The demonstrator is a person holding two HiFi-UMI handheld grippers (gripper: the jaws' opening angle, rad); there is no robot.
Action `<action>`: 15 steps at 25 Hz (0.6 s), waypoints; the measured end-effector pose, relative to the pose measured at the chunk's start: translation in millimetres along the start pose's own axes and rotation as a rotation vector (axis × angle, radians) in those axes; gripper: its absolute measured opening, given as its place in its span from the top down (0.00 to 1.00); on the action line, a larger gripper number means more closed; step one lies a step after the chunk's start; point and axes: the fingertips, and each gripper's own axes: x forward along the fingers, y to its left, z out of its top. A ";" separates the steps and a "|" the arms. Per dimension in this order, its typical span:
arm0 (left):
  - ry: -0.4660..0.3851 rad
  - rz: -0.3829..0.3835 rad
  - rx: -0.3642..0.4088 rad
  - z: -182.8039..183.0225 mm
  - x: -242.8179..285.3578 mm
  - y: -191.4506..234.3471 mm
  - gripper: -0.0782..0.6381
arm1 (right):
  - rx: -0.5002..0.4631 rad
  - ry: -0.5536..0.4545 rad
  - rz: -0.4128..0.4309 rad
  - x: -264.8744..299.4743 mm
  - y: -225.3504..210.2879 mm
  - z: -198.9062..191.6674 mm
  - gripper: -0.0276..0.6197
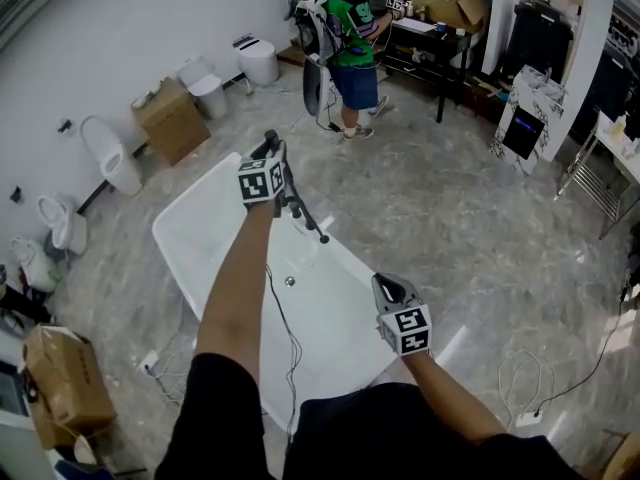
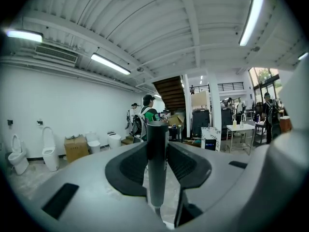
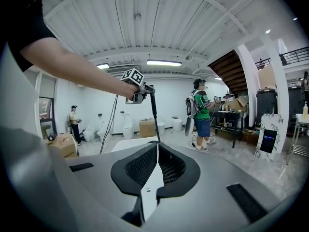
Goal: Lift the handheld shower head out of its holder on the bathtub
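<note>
Left gripper (image 2: 157, 151) clenched the shower head (image 3: 155, 115) upright above the tub (image 1: 190, 238). Right gripper (image 3: 157, 151) stood closed and empty nearby

Slim dark shower head (image 2: 157, 163), upright, apparently above white bathtub (image 1: 195, 240)

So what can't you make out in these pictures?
- The holder: in the head view, too small to pick out along the bathtub rim.
- The shower head: the left gripper view shows only a dark rod between the fingers; the gripper body hides its lower end.
- The hands of the person in the background: too small in the head view.
</note>
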 end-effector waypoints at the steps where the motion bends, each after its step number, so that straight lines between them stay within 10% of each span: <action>1: -0.007 0.000 0.006 7.7 -1.5 2.7 0.72 | 0.007 0.000 -0.001 0.7 -0.4 1.4 0.95; 15: 0.032 -0.002 0.010 -1.4 7.2 10.0 0.72 | 0.023 0.026 0.016 6.5 -6.9 -1.9 0.95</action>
